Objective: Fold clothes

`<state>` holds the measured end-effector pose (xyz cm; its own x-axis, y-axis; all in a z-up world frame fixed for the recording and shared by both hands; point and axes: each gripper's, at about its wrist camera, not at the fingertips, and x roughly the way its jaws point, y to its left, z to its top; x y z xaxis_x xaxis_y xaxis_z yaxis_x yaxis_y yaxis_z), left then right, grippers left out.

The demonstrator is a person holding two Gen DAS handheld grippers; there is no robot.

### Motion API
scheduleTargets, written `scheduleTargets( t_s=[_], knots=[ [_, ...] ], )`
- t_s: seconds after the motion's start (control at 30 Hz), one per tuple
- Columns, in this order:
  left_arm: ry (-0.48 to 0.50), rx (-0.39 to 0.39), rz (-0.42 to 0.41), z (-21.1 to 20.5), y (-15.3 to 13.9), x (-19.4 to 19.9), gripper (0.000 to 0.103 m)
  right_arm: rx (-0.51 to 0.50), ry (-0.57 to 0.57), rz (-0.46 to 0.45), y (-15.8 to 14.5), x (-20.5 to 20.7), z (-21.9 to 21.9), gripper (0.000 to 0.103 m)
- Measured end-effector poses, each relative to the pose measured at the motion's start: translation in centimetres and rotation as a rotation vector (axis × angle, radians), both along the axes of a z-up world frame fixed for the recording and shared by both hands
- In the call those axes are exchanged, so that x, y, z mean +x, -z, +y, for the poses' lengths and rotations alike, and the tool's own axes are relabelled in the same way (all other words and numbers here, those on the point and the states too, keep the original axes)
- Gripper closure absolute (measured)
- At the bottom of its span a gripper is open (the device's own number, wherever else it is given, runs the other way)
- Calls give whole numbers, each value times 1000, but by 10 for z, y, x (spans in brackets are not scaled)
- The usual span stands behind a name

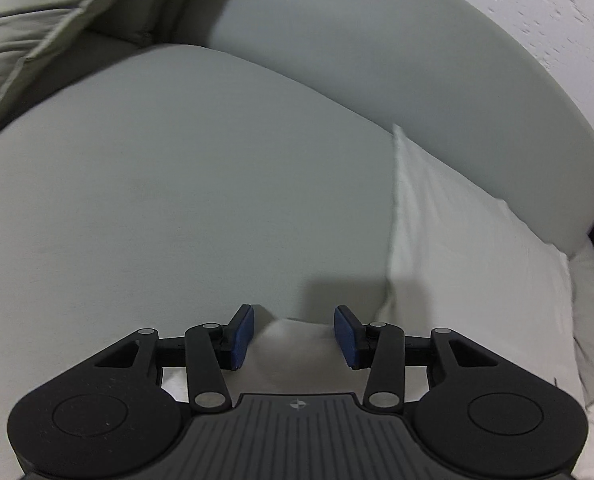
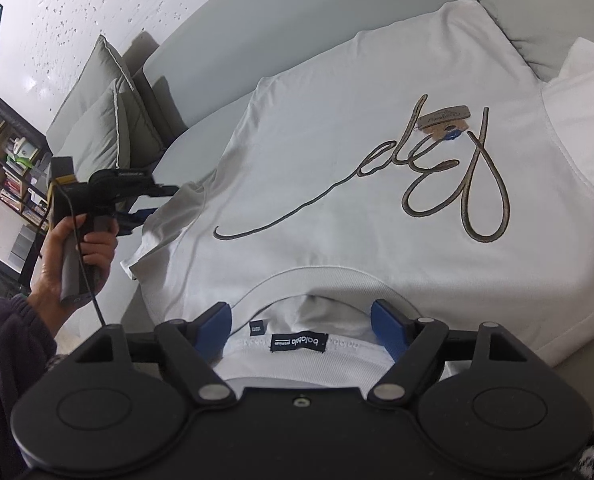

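A white T-shirt with gold script lettering lies spread face up on the grey sofa seat. A cardboard hang tag rests on the print. My right gripper stands open over the ribbed collar, with the neck label between its blue pads, which do not press on it. A hand holds my left gripper at the rumpled sleeve. In the left wrist view that gripper is open above the shirt's white cloth, nothing pinched.
Grey piped cushions lean at the sofa's far end, also in the left wrist view. The backrest runs behind the shirt. Another white garment lies at the right. A bookshelf stands beyond the sofa.
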<state>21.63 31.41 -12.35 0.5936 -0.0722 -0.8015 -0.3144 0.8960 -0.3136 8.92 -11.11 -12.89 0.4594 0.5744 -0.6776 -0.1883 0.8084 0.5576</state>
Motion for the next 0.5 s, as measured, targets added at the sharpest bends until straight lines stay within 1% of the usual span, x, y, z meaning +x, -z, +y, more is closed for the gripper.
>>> scheduleTargets(
  t_s=[0.03,0.07,0.1,0.13,0.17,0.2,0.23,0.3,0.33,0.37,0.4,0.43,0.47,0.5],
  knots=[
    [10,5,16,-3,3,1,71,-1,-2,-1,0,0,1,25],
    [20,10,33,-6,5,2,83,-3,-4,-2,0,0,1,25],
    [25,19,37,-8,6,1,91,-3,-7,-4,0,0,1,25],
    [27,33,32,-9,5,0,98,-4,-9,-5,0,0,1,25],
    [25,55,21,-11,3,-3,101,-2,-10,-5,0,1,1,24],
    [17,94,0,-13,-1,-7,101,1,-8,-5,1,1,1,24],
    [6,151,-35,-16,-7,-13,102,5,-7,-4,1,1,0,24],
    [-30,294,-111,-25,-22,-27,102,11,-4,-3,1,1,0,24],
    [-55,364,-130,-28,-26,-32,102,14,-3,-3,1,1,-1,24],
    [-79,433,-121,-30,-27,-35,102,16,-2,-4,1,0,-1,24],
    [-102,501,-88,-31,-24,-34,102,16,-1,-5,2,0,0,24],
    [-119,541,-48,-29,-20,-33,100,16,0,-6,2,0,0,24],
    [-134,533,-10,-25,-16,-33,96,15,0,-6,1,0,0,23],
    [-151,503,22,-19,-13,-36,92,15,0,-6,1,0,1,23]
  ],
)
